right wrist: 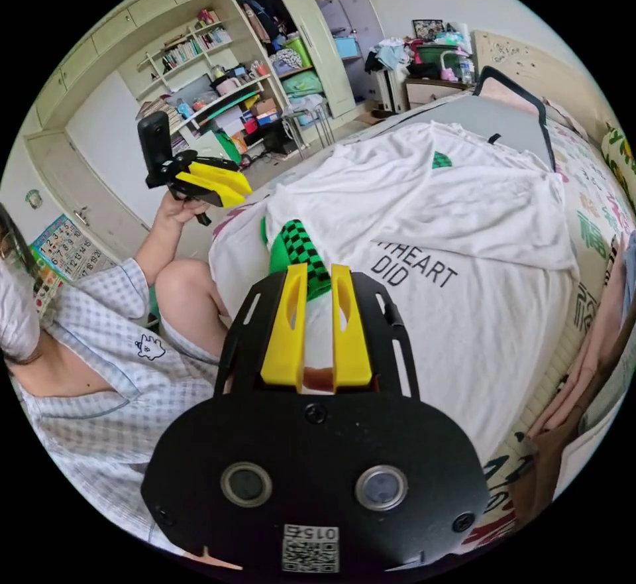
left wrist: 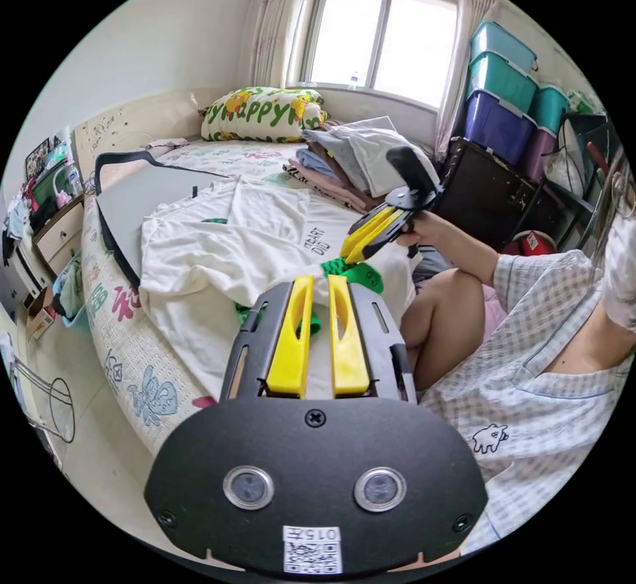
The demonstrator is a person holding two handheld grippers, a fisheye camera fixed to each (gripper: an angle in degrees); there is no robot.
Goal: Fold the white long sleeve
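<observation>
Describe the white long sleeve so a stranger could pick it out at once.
Start at the bed under the window. The white long sleeve lies spread across its near half, partly over a grey board, in front of the stack of folded clothes by the pillow. Unlike those, it is unfolded, with dark lettering and green checkered trim.
</observation>
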